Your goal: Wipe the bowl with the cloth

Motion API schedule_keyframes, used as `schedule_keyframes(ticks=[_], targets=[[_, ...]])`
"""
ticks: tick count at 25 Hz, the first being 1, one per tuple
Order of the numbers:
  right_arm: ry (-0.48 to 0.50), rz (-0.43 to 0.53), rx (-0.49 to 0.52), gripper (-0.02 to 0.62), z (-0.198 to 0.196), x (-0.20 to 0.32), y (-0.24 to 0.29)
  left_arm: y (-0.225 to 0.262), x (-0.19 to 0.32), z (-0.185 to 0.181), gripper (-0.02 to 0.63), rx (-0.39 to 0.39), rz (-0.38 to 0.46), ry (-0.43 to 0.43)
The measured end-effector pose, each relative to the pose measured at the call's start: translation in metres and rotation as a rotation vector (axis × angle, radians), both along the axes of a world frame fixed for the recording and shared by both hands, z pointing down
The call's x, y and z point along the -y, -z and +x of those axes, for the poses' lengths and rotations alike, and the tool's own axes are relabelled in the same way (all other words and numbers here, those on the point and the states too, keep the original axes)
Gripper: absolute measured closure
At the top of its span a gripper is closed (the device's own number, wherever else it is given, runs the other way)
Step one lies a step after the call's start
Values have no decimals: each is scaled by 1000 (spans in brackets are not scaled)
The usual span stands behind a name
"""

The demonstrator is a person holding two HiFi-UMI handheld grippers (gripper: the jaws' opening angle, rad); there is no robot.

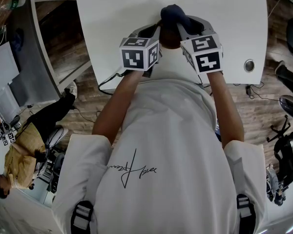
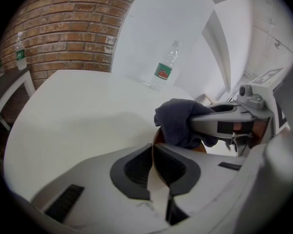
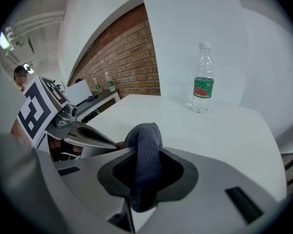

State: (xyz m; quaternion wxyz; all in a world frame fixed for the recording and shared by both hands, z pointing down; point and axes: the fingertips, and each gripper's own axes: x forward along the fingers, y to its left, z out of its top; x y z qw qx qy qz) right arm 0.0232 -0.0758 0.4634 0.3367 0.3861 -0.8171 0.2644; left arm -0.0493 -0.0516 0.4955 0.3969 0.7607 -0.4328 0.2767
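Observation:
At the near edge of the white table (image 1: 224,18) both grippers meet over a brown bowl (image 1: 169,41). My left gripper (image 2: 153,152) is shut on the bowl's thin rim (image 2: 157,137), which runs between the pads. The right gripper (image 3: 144,156) is shut on a dark blue cloth (image 3: 145,133). That bunched cloth (image 2: 178,121) rests on the bowl's top, against the rim. In the head view the cloth (image 1: 173,14) pokes out between the left gripper (image 1: 154,30) and the right gripper (image 1: 184,28). Most of the bowl is hidden by the grippers.
A clear water bottle (image 2: 164,68) with a green and red label stands upright farther back on the table (image 3: 203,79). A cable hole (image 1: 249,65) sits near the table's right front. Another person (image 1: 19,155) sits at the left, beside a desk.

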Motion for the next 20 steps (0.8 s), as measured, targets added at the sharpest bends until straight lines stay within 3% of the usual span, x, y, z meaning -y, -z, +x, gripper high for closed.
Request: schedule_keyframes(ticks=[20], targets=[[41,24,-32,534,-13,5,0,1,1,-1,595,1,-2,2]])
